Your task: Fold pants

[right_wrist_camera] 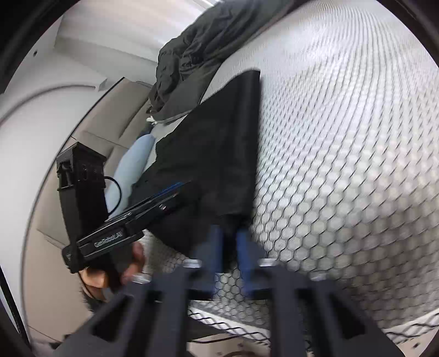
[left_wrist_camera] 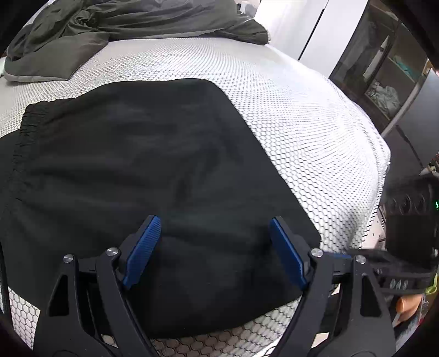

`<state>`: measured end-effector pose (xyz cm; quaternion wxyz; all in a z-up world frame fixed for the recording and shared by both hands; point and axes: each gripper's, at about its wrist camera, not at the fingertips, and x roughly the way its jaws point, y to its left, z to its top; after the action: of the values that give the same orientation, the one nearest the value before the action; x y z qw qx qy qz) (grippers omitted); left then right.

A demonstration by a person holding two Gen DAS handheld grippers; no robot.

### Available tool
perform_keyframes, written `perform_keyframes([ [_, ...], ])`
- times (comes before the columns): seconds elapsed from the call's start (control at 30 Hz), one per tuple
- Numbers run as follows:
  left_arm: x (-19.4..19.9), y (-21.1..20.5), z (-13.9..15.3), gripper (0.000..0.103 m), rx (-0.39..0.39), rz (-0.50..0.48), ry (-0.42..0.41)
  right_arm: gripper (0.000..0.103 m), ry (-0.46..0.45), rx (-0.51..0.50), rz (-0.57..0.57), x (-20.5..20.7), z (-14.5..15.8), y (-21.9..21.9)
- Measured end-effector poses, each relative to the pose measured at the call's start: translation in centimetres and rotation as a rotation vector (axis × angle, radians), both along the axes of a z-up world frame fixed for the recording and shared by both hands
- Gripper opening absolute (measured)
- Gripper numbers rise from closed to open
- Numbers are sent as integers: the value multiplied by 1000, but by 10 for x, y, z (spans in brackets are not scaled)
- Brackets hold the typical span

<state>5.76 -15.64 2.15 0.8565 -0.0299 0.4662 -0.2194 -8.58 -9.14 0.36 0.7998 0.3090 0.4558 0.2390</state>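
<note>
The black pants [left_wrist_camera: 131, 175] lie spread flat on the bed, on a white mattress cover [left_wrist_camera: 288, 109] with a honeycomb pattern. In the left wrist view they fill the middle and the left of the picture, with the gathered waistband [left_wrist_camera: 22, 142] at the far left. Their right edge runs slanted down toward the near corner of the bed.

My left tool [left_wrist_camera: 215, 248] stands wide open over the near part of the pants. Its two blue pads [left_wrist_camera: 142, 250] are well apart, and only flat black cloth shows between them. I cannot tell whether the pads touch the cloth or hang just above it.

My right tool [right_wrist_camera: 229, 258] is closed on a corner of the pants [right_wrist_camera: 219, 164]. Its blue fingers [right_wrist_camera: 244, 258] stand very near to each other in the right wrist view, and a narrow tip of the black cloth goes down between them. This view is blurred, so the exact place of the pinch I cannot see well. From this corner the cloth rises a little, away from the mattress cover [right_wrist_camera: 343, 164].

In the same view my left hand [right_wrist_camera: 96, 277] holds the handle of the left tool [right_wrist_camera: 153, 203] at the left side, over the pants.

At the far end of the bed lies a crumpled dark grey blanket [left_wrist_camera: 109, 24], apart from the pants. At the right of the bed stands a dark shelf [left_wrist_camera: 384, 68] with some things in it.
</note>
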Motion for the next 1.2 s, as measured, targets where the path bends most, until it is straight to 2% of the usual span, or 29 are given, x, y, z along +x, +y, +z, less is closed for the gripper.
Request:
perform_keyframes([
  [0.1,3,8,3,79,-33,35,9,6,-6,-13,-10,-14,-2,1],
  [0.2,-1,14,5,79,-49,49,9,6,41,-43,87,-21,-1,6],
  [0.27,-9,11,8,79,-37,23,5,12,23,-52,25,-21,10,-7],
  [0.3,-12,10,10,79,-34,3,0,23,-13,-56,-13,-18,20,-16],
  [0.33,-19,6,11,79,-25,-27,-13,40,-34,-63,-50,-12,27,-22],
  [0.37,-25,2,10,80,-14,-50,-23,47,-44,-65,-80,-6,32,-29],
  [0.4,-32,-4,9,80,7,-77,-29,50,-50,-58,-89,3,35,-31],
  [0.5,-47,-18,-7,80,123,-144,-42,50,-32,-81,-57,43,35,-25],
  [0.57,-54,-21,-10,80,165,-163,-66,50,-7,-85,-22,74,26,-14],
  [0.63,-60,-18,-8,80,167,-180,-71,48,40,-67,10,104,11,-3],
  [0.67,-61,-14,-5,80,148,-186,-63,43,57,-50,29,115,5,-7],
  [0.7,-61,-9,-2,80,130,-187,-55,24,69,-27,47,127,-2,-4],
  [0.73,-61,-2,2,80,102,-182,-51,13,79,-27,52,140,-4,-1],
  [0.8,-58,8,9,80,71,-155,-48,11,52,-31,28,159,-3,-4],
  [0.87,-52,27,13,80,55,-109,-41,11,25,-51,-32,186,3,-11],
  [0.93,-46,47,13,80,46,-63,-35,22,33,-53,-71,213,6,-22],
  [1.0,-42,63,11,80,39,-19,-27,25,42,-80,-117,232,9,-34],
  [1.1,-35,87,13,80,11,40,-7,31,30,-27,-132,220,17,-52],
  [1.2,-35,101,23,80,-16,58,-37,39,-17,-39,-108,188,27,-59],
])
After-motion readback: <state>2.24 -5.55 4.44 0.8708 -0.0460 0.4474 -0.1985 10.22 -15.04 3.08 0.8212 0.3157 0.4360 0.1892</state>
